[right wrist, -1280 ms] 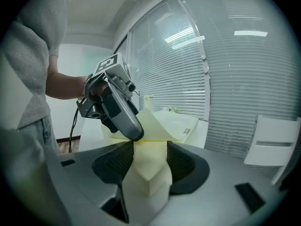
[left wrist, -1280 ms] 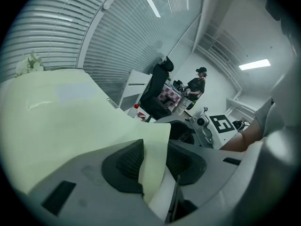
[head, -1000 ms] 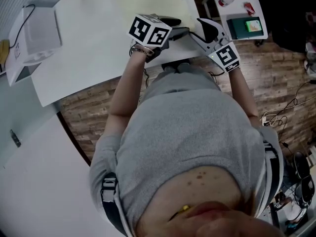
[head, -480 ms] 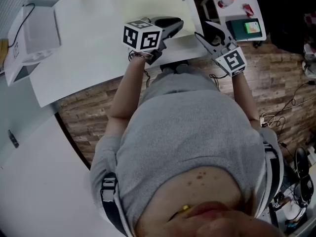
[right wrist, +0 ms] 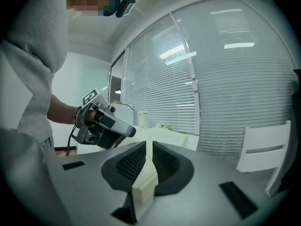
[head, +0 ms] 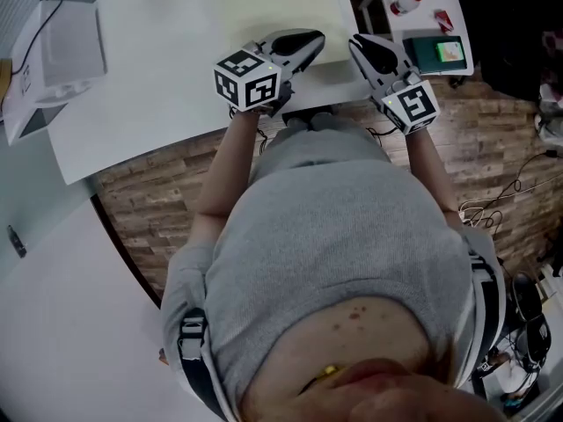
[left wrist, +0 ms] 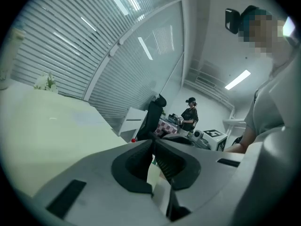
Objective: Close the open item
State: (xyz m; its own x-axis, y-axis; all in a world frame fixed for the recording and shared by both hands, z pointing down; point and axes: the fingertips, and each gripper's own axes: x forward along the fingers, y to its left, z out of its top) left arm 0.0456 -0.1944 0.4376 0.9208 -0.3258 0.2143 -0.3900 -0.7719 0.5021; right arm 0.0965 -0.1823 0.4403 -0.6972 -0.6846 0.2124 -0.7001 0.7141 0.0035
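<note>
White box, which looks open on top, sits upper left in the head view at the table's left end, well apart from both grippers. Left gripper is closing, tips meeting on nothing. Right gripper is closing too, thin slit left, nothing pinched. Both hover over the table's near edge, top center.
</note>
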